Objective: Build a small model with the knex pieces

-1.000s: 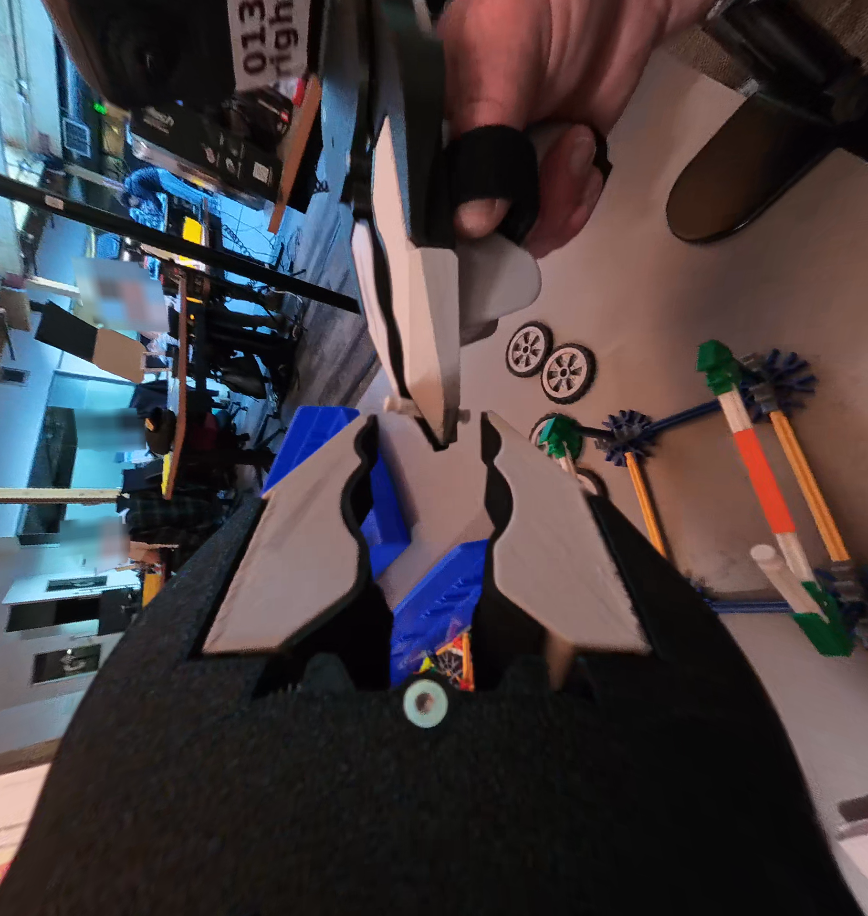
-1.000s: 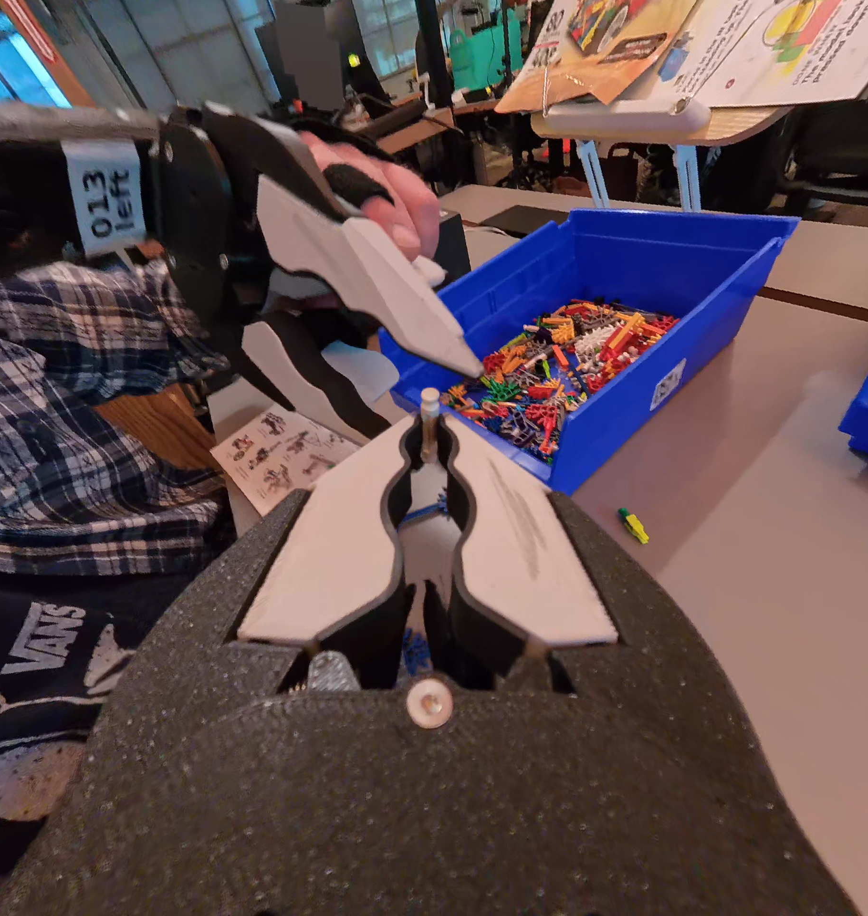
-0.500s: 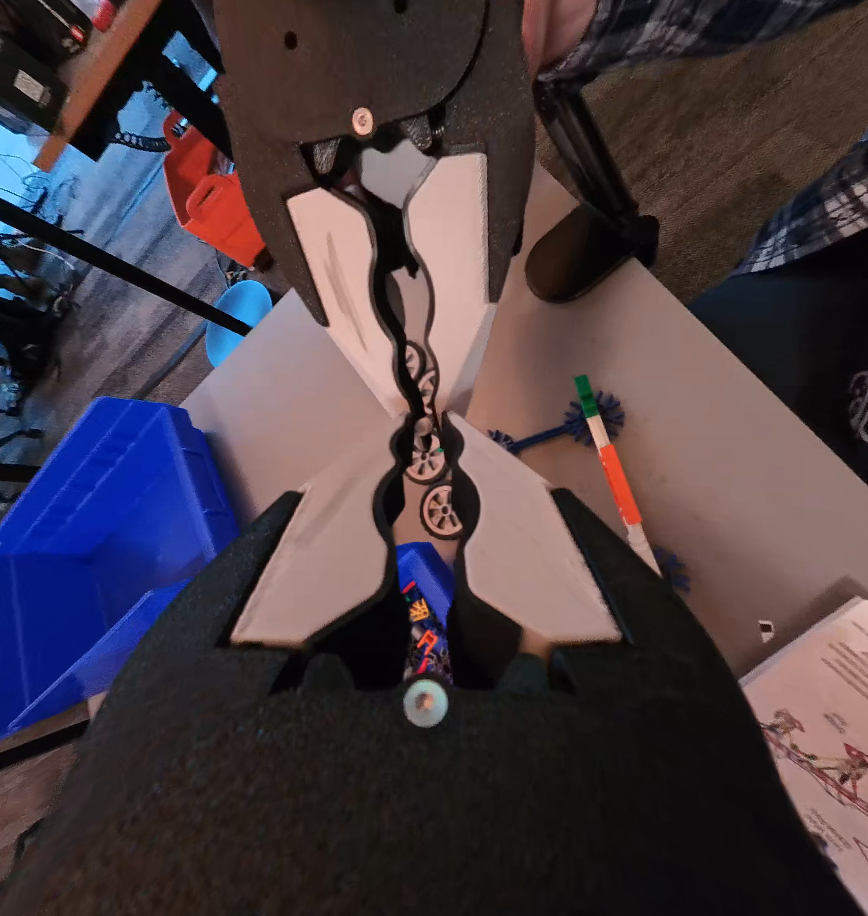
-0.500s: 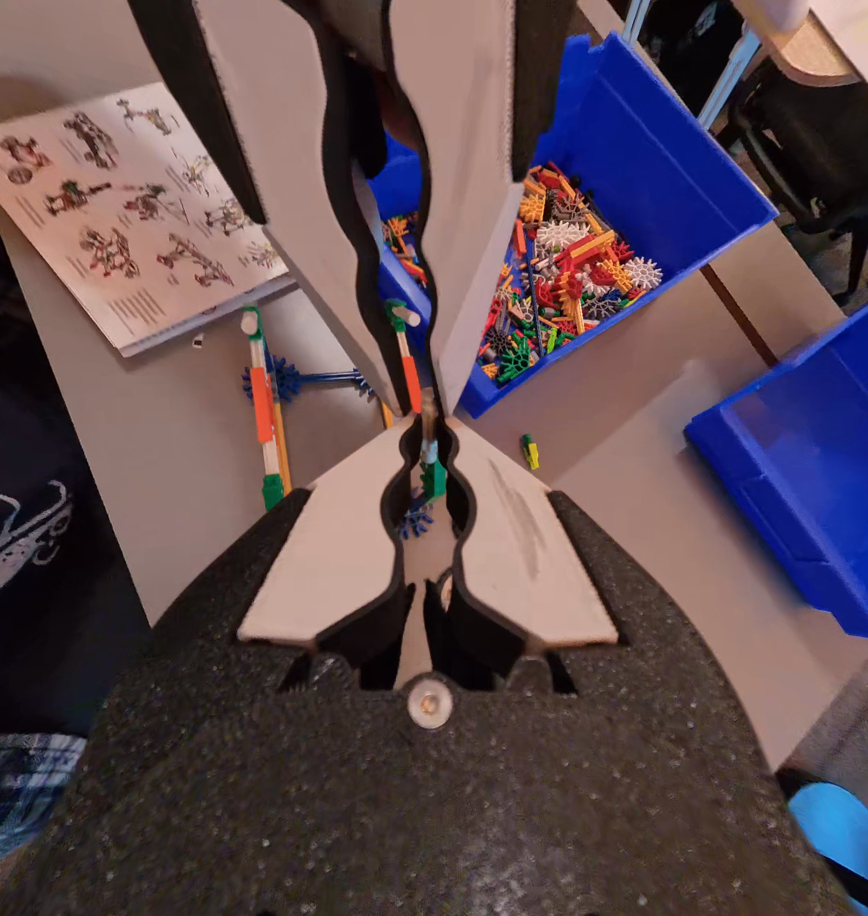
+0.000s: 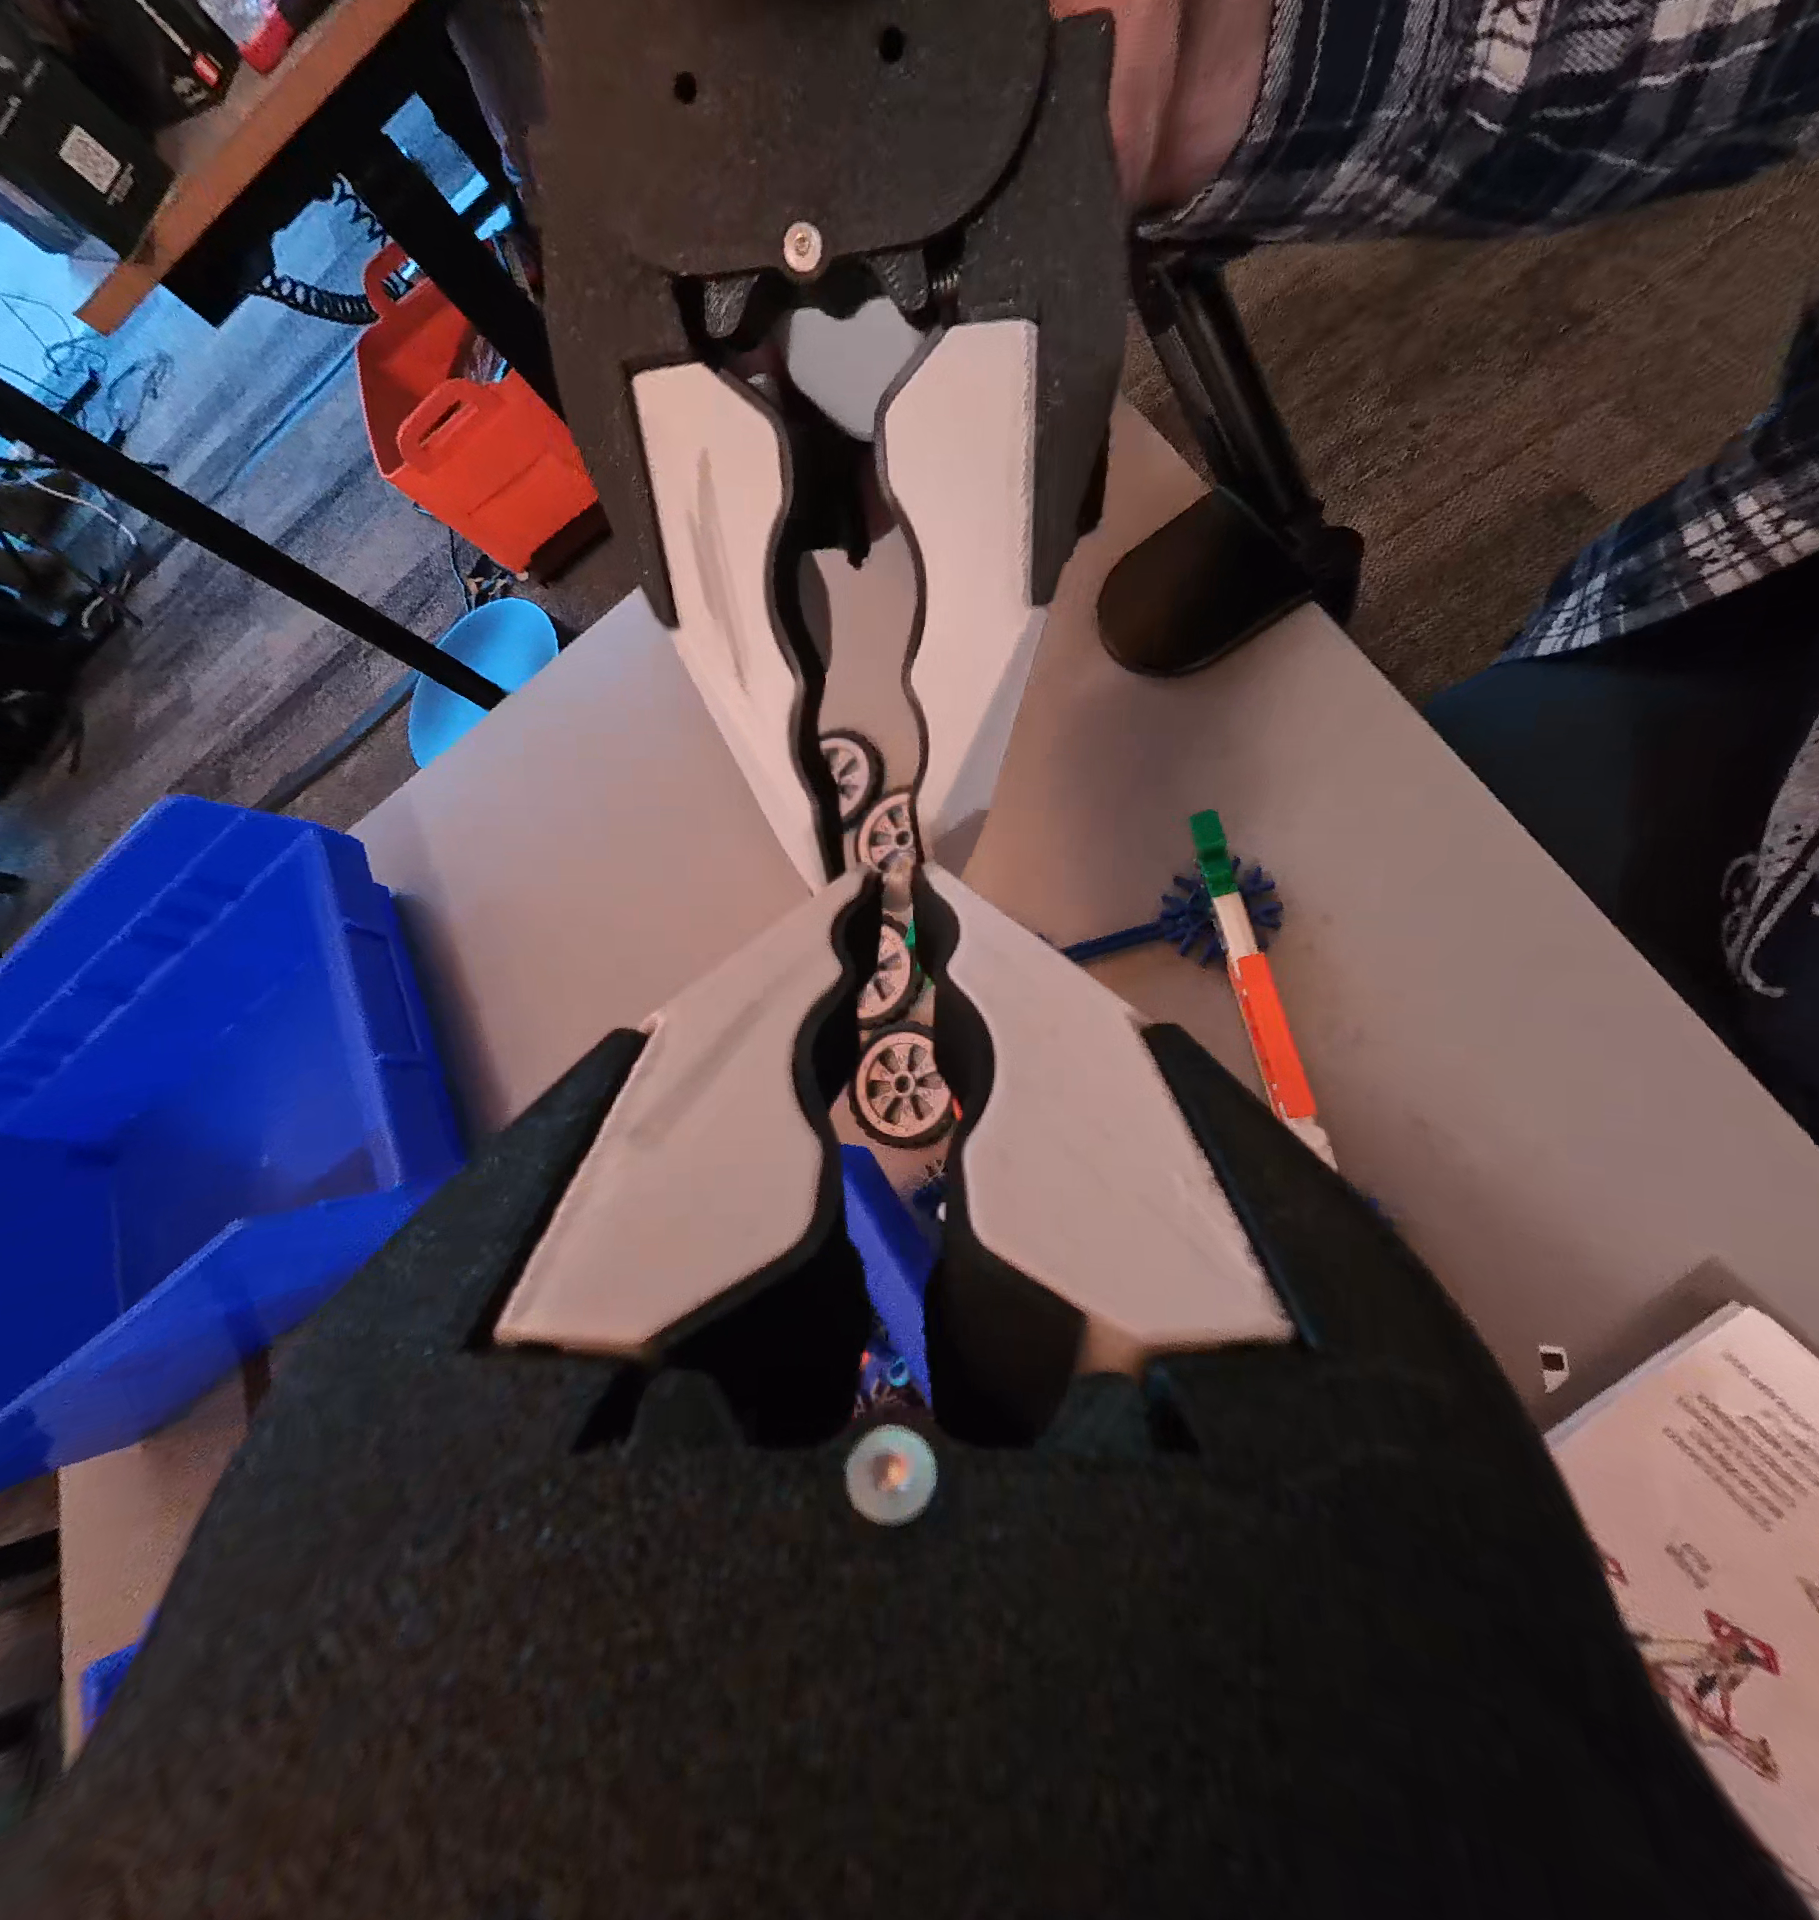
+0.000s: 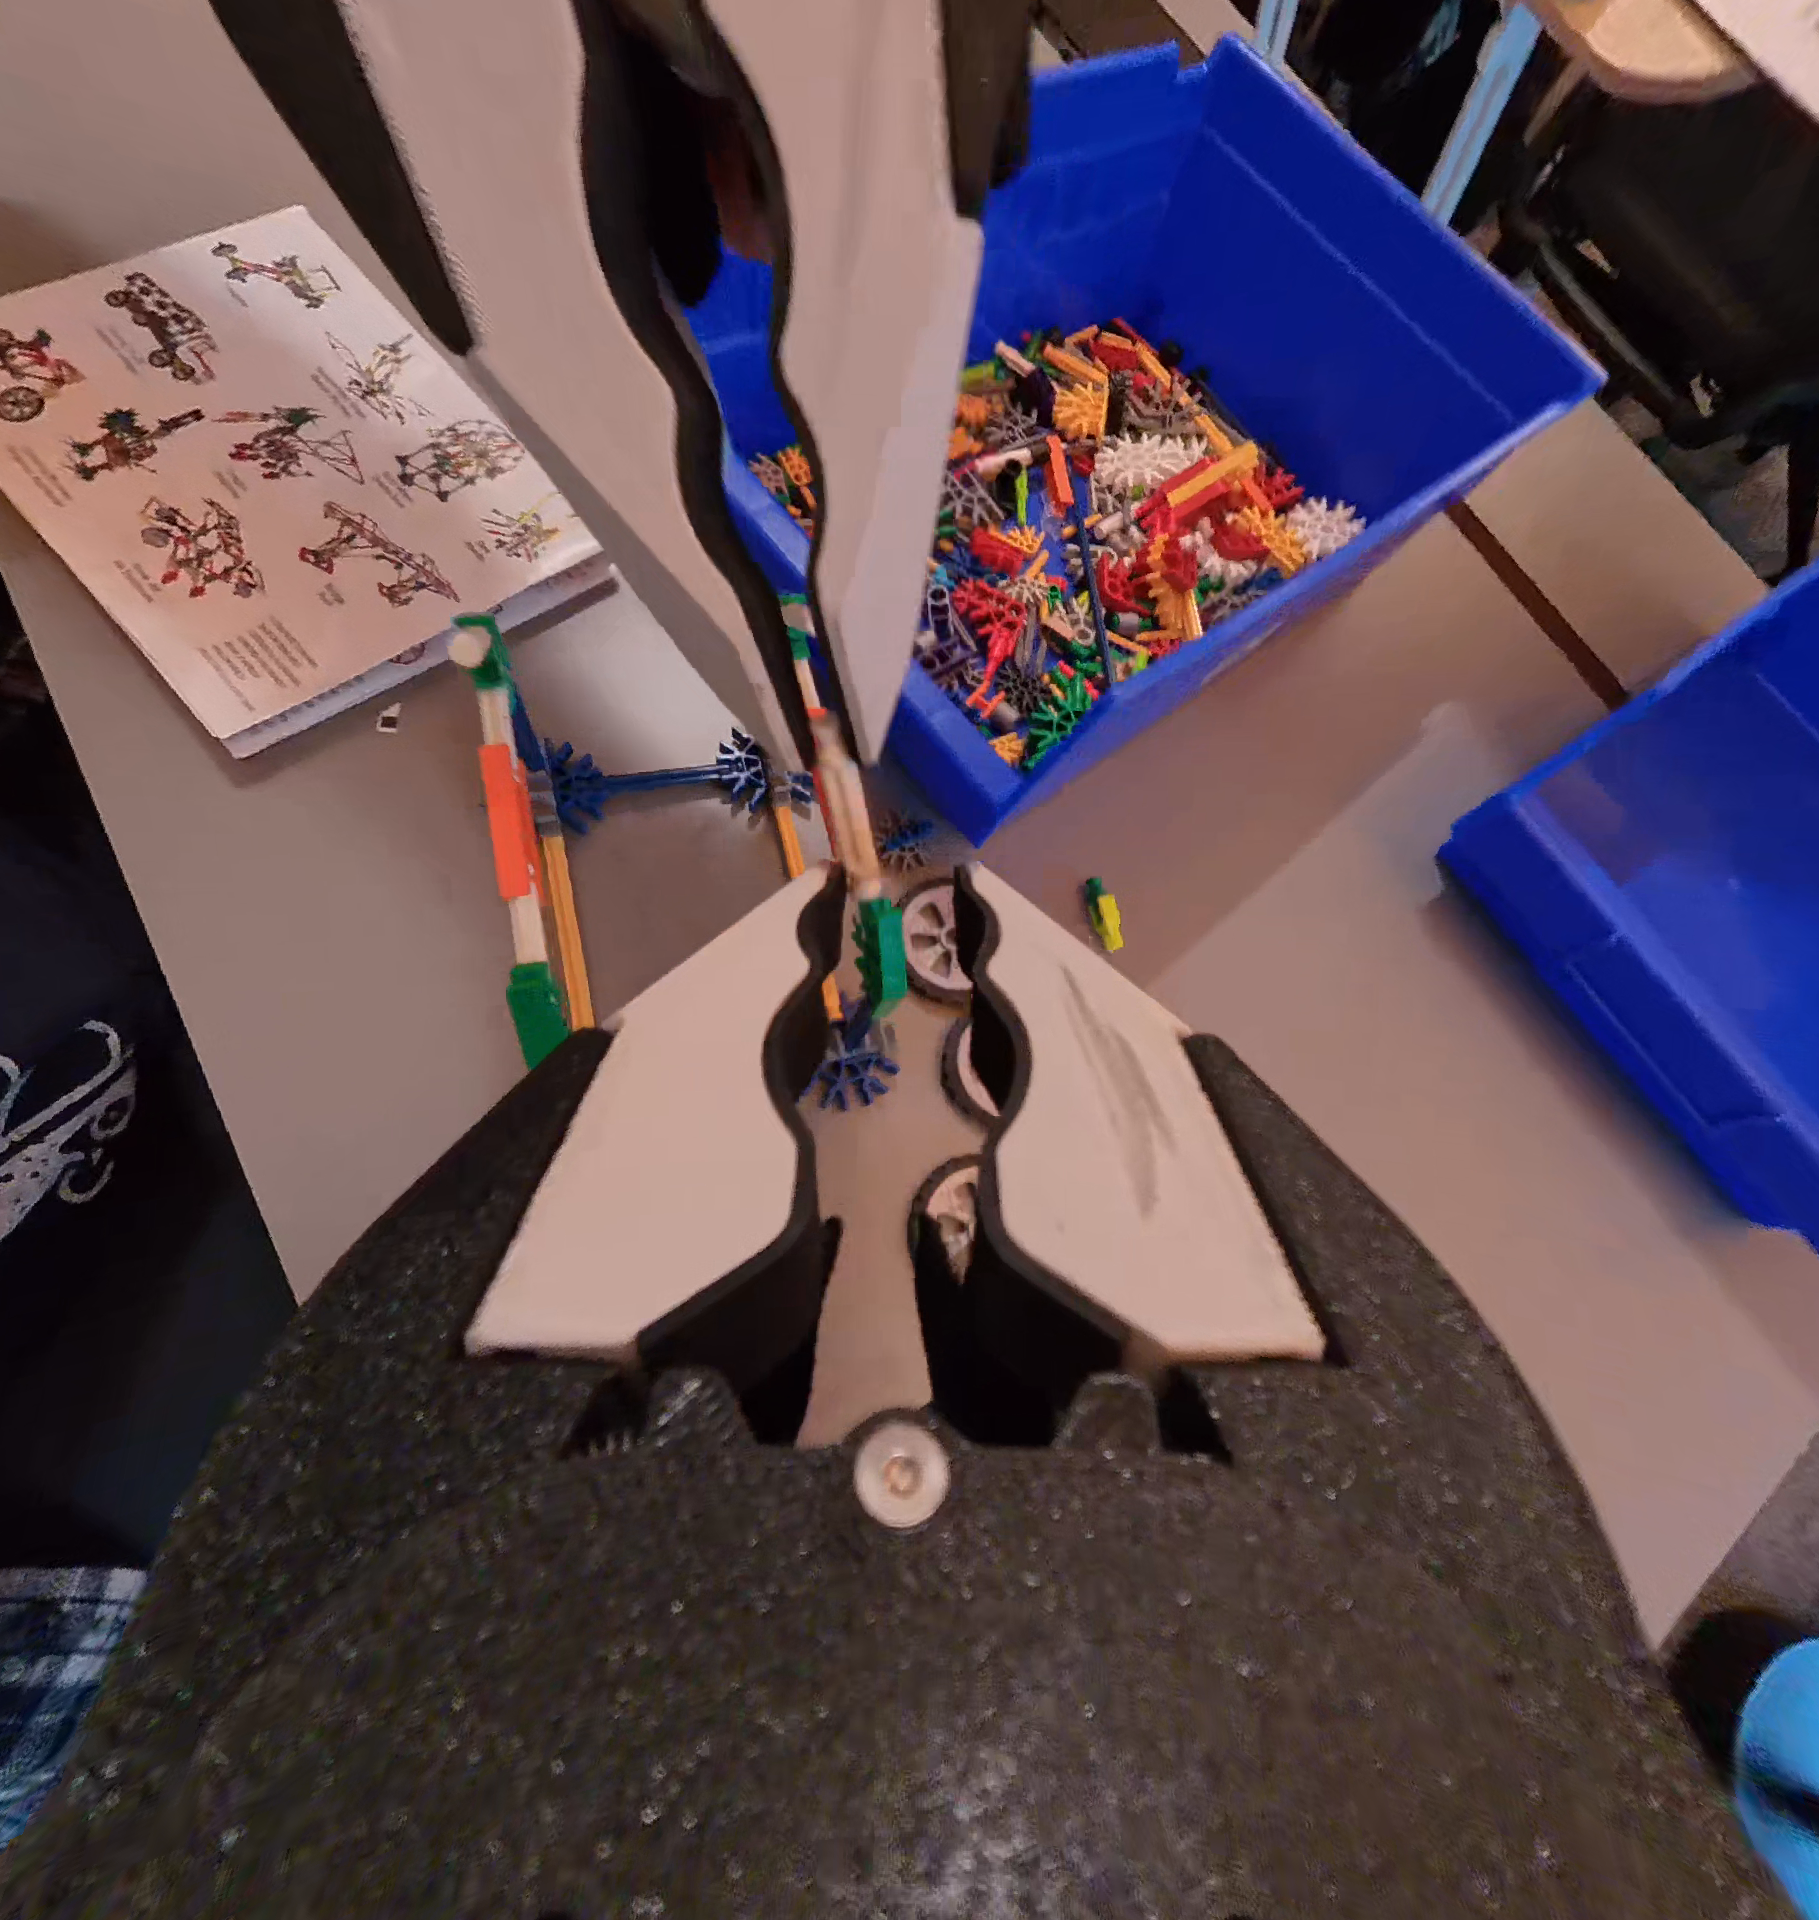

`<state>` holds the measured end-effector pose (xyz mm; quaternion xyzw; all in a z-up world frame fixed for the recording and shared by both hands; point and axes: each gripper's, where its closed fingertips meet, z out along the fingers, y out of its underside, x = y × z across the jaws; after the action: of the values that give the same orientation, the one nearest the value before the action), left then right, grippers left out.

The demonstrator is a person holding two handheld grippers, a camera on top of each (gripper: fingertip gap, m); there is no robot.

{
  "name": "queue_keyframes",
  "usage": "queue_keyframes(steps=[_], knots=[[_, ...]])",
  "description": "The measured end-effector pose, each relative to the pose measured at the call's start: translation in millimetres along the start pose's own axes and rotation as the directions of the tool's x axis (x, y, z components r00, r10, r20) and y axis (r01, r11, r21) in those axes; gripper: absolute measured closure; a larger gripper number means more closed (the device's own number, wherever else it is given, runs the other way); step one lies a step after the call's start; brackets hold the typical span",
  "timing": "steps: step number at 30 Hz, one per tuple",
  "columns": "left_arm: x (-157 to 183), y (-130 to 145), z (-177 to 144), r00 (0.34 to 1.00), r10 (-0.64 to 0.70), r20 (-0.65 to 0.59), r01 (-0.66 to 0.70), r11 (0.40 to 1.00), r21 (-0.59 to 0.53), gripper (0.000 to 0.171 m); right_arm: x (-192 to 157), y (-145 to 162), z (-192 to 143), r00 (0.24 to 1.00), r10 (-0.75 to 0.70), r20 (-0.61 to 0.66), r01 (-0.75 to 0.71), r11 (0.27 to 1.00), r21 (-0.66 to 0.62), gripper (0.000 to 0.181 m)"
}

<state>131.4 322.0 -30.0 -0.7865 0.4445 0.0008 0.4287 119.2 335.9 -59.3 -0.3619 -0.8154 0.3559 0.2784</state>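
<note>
My two grippers meet tip to tip above a grey table (image 6: 1352, 1039). My left gripper (image 5: 897, 891) is shut on a small pale rod (image 5: 897, 871), and it comes in from the top of the right wrist view (image 6: 832, 743) with the rod (image 6: 851, 821) sticking out. My right gripper (image 6: 903, 883) is open, with its fingertips on either side of the rod's free end. It faces me in the left wrist view (image 5: 879, 842). Below lie a part-built frame of blue, yellow and orange-white rods (image 6: 656, 779) (image 5: 1263, 997) and grey wheels (image 5: 903, 1086) (image 6: 931, 940).
A blue bin (image 6: 1404, 343) holds many coloured toy parts. A second blue bin (image 6: 1715, 883) (image 5: 157, 1039) stands beside it. An instruction booklet (image 6: 240, 468) (image 5: 1736, 1507) lies near the table edge. A small yellow-green piece (image 6: 1102, 912) lies loose. A black stand base (image 5: 1206, 582) sits at a corner. The grippers are tip to tip, or close to it. The small yellow-green piece (image 6: 1102, 912) sits 15 cm or so from the ends of my right fingers.
One second ago my right gripper held the rod and my left was open. My left closed on it as both grippers tilted down over the table. My right has now opened.
</note>
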Motion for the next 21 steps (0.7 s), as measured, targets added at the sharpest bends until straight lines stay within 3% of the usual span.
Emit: queue_keyframes(steps=[7, 21], knots=[[2, 14, 13, 0.999, -0.033, 0.008, 0.034, 0.999, -0.038, 0.168, -2, 29, 12, 0.998, 0.052, 0.042, -0.051, 0.998, -0.026, 0.152], [-4, 34, 19, 0.993, -0.119, 0.013, 0.119, 0.991, -0.066, 0.168, 0, 30, 35, 0.998, 0.033, 0.049, -0.033, 0.999, -0.010, 0.151]])
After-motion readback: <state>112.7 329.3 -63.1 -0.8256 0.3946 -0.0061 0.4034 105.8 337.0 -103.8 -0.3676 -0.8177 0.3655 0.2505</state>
